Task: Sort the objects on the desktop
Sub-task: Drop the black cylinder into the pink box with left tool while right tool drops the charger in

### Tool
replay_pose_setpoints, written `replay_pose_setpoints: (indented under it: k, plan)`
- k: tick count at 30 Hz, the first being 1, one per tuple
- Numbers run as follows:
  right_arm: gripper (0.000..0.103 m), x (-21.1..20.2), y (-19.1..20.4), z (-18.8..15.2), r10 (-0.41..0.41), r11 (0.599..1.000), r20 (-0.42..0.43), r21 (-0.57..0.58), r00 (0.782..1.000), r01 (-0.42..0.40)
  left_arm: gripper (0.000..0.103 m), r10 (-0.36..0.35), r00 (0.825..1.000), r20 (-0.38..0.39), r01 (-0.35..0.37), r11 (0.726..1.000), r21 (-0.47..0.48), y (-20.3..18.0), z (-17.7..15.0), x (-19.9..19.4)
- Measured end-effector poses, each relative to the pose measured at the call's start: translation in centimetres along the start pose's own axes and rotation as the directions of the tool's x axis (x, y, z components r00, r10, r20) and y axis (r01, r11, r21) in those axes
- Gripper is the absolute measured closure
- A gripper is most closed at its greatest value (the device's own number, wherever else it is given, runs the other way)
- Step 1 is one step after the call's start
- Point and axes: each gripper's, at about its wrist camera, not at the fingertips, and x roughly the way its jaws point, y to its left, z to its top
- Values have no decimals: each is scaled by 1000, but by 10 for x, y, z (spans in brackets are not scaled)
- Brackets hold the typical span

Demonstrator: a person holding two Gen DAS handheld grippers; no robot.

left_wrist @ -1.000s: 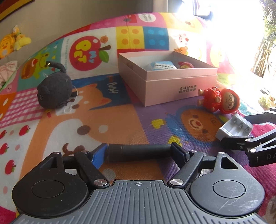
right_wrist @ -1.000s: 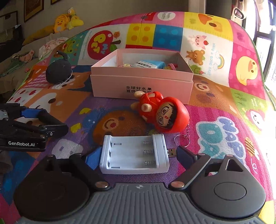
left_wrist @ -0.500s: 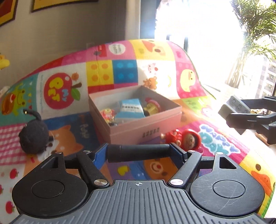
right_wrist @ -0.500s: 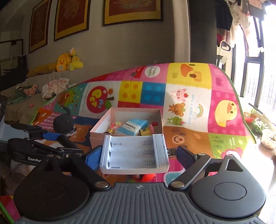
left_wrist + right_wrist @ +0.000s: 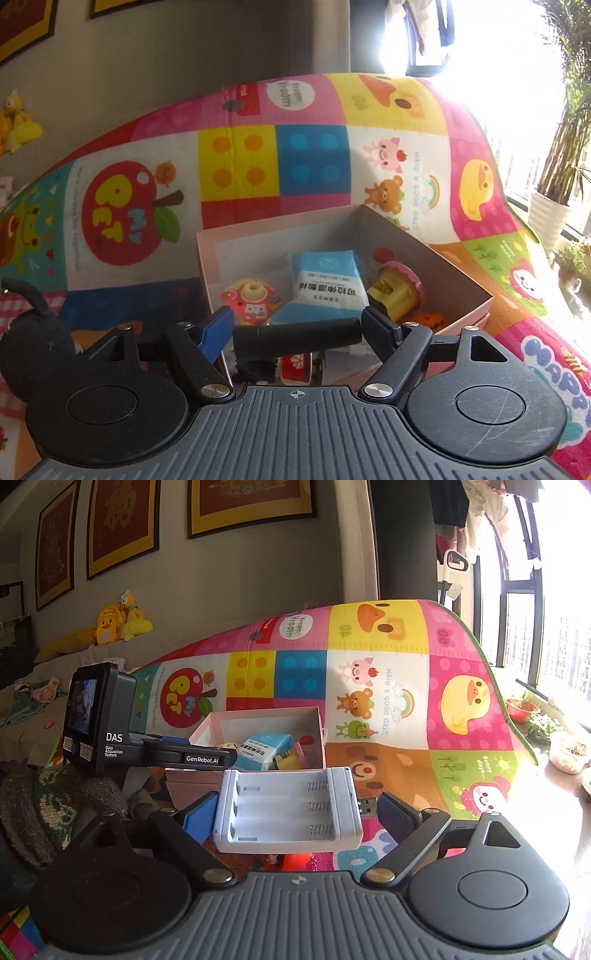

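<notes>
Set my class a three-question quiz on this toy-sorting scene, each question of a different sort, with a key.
1. True or false: the white plastic battery holder rests inside the open pink cardboard box.
2. Which of these lies in the box? A. the blue-and-white packet; B. the black plush toy; C. the yellow plush duck.
3. How many battery slots does the holder have?

Key
1. False: it is clamped between the right gripper fingers, in front of the box.
2. A.
3. Three.
</notes>
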Motion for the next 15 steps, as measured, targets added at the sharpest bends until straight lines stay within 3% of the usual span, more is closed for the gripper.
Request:
replay_pose_setpoints:
  k: [3, 6, 10, 15]
  plan:
    - [12, 9, 1, 0, 2, 1000, -26, 8, 1000, -1, 8, -16, 998, 62, 16, 1000, 1, 3, -10, -24]
    - [12, 20, 7, 3, 3, 1000, -45, -13, 999, -3, 6, -24, 993, 116, 24, 1000, 4, 11, -26, -55]
    - [12, 47, 24, 21, 18, 998, -63, -62, 998, -22, 6, -17, 994, 105, 21, 999, -43, 30, -54, -78]
    - [12, 112, 53, 68, 52, 995, -133, -74, 990, -62, 3, 17, 997, 78, -3, 986, -168, 57, -76, -80]
